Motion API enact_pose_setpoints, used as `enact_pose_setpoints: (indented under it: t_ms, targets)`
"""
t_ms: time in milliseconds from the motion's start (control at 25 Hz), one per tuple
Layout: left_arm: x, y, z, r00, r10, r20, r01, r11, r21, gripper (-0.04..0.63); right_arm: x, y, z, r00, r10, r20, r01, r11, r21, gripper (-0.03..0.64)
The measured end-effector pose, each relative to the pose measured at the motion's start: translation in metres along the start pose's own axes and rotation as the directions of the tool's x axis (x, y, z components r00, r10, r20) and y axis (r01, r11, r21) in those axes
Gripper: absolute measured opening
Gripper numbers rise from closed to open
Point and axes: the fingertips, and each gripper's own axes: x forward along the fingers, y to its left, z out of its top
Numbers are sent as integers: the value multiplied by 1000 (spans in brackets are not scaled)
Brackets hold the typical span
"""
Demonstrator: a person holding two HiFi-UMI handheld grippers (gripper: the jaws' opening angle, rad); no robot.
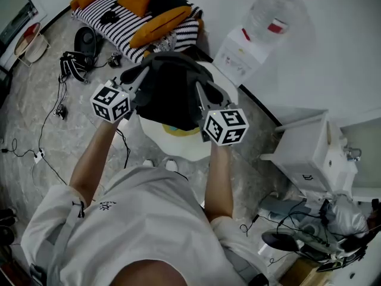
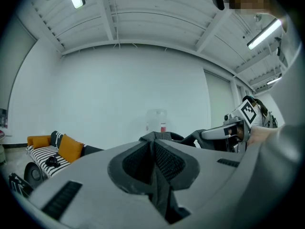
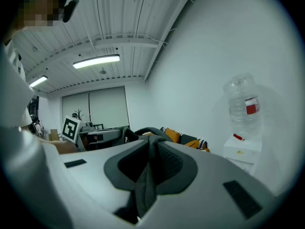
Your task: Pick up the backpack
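Note:
A black backpack (image 1: 171,91) hangs in the air between my two grippers, above a round white table (image 1: 178,145). My left gripper (image 1: 141,76) is shut on a dark strap of the backpack (image 2: 159,185) at its left side. At the right side my right gripper (image 1: 201,94) is shut on another strap (image 3: 145,185). Both grippers point roughly level. From the left gripper view the right gripper's marker cube (image 2: 249,111) shows across the top of the bag, and from the right gripper view the left one's cube (image 3: 71,128) shows.
A striped sofa with orange cushions (image 1: 140,14) stands at the back. A water dispenser (image 1: 247,46) with a bottle is at the back right. Cables and gear (image 1: 71,64) lie on the floor at the left. A white cabinet (image 1: 309,154) stands to the right.

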Motion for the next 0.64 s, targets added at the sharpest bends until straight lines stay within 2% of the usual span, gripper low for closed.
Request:
enact_pose_setpoints:
  t_ms: [640]
  targets:
    - [-1,-1,-1,1000,-12,-7,12,1000,2,35,5,-3,-1,1000,8,-5,-7,1000,5,46]
